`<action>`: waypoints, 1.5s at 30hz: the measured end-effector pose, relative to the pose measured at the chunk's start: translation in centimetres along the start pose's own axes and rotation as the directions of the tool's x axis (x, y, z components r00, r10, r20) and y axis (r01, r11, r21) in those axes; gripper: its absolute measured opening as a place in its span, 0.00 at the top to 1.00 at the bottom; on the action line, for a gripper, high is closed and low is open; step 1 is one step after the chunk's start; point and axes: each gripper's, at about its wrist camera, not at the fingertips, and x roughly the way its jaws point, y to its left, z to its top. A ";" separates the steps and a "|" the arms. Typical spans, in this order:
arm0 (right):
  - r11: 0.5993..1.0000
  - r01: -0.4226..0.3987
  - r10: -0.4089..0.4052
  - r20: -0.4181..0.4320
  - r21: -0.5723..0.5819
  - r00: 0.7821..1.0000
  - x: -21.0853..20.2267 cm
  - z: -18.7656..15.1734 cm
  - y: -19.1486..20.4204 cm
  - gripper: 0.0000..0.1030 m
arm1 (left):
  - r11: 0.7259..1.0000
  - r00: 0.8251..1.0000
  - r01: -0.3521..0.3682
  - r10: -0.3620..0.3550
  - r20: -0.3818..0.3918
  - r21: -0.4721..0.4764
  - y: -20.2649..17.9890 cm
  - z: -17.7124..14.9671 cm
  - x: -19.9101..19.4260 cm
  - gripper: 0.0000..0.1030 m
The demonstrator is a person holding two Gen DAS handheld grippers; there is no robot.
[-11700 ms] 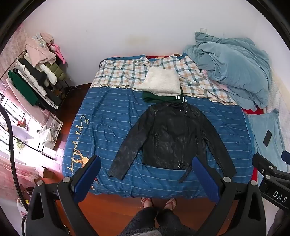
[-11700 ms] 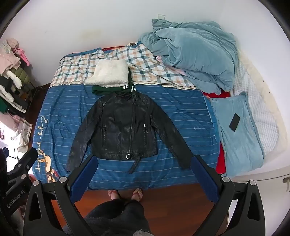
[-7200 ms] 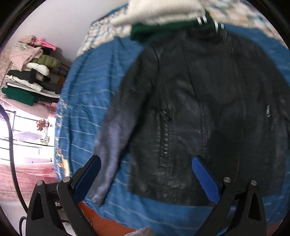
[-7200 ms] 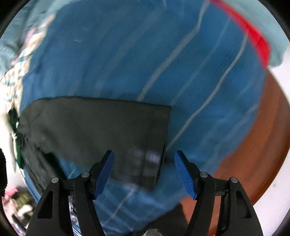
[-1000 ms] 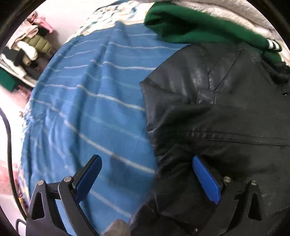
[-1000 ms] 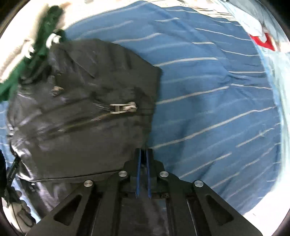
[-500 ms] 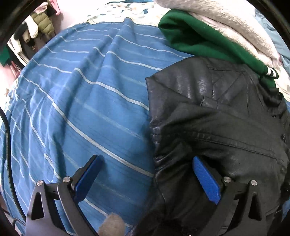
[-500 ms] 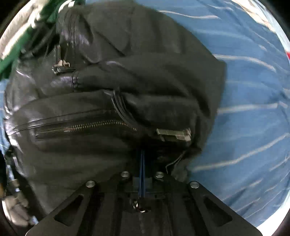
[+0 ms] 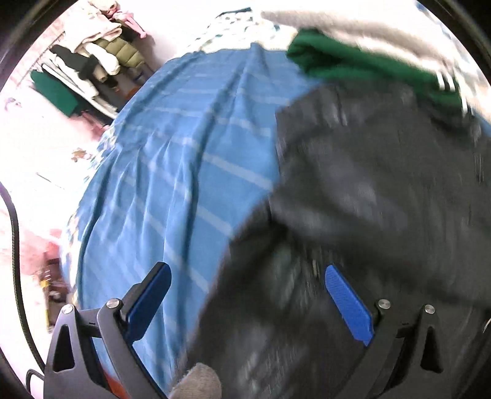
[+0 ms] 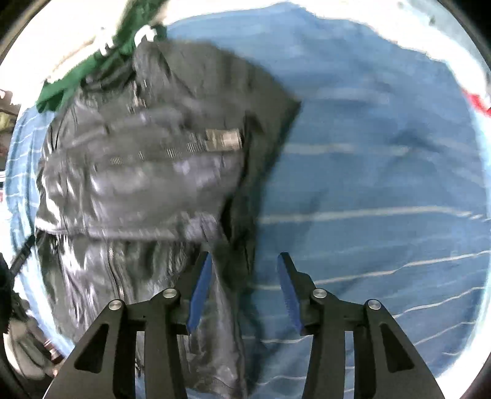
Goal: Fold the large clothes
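A black leather jacket lies on the blue striped bedspread, both sleeves folded in over its body. My left gripper is open and empty above the jacket's left edge. In the right wrist view the jacket fills the left half, its sleeve zipper across the chest. My right gripper is open above the jacket's right edge, with the folded edge between the blue pads but not pinched. Both views are motion-blurred.
A folded green garment with a white fleece on it lies beyond the jacket's collar. A rack of clothes stands far left of the bed. Bare blue bedspread lies right of the jacket.
My right gripper was shut on the jacket's right sleeve half a second ago; it has let go and stands open, pulled back a little. My left gripper has risen and drawn back, still open.
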 end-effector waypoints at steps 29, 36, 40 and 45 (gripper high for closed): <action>0.993 0.102 -0.105 -0.037 -0.058 0.994 -3.4 -1.9 -18.6 0.37 | 0.949 0.965 -0.252 0.261 -0.023 0.187 -18.1 -14.6 -14.4 0.00; 0.987 0.143 -0.139 -0.057 0.070 0.989 -4.2 -1.7 -25.3 0.37 | 0.857 0.945 -0.325 0.314 0.094 0.400 -28.9 -20.8 -14.3 0.00; 0.989 0.136 -0.134 -0.035 0.062 0.990 -4.5 -0.1 -26.3 0.37 | 0.858 0.935 -0.344 0.350 0.057 0.382 -29.2 -20.3 -10.9 0.00; 0.998 0.060 -0.060 -0.010 0.003 0.998 -3.7 2.5 -25.0 0.37 | 0.884 0.922 -0.382 0.386 0.041 0.268 -26.1 -17.3 -9.1 0.00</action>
